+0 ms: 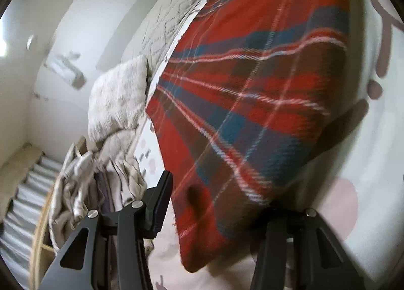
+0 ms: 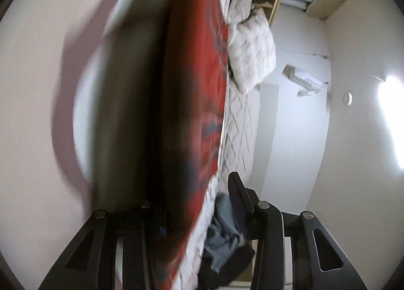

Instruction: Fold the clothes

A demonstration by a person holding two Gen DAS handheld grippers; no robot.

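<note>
A red plaid cloth with blue and white stripes (image 1: 252,93) lies over a white sheet with pink shapes (image 1: 373,138). My left gripper (image 1: 217,204) has its jaws wide apart; the left finger (image 1: 161,204) shows and the cloth's near corner drapes over the right one. In the right wrist view the same cloth (image 2: 199,88) is seen edge-on and blurred, running between the jaws of my right gripper (image 2: 197,204). Its right finger (image 2: 237,204) stands free of the cloth; the left finger is hidden behind it.
A fluffy white pillow (image 1: 118,98), a quilted beige blanket (image 1: 166,25) and a heap of crumpled pale clothes (image 1: 83,184) lie beside the cloth. A grey garment (image 2: 222,237) lies near my right finger. White walls (image 2: 315,151) stand behind.
</note>
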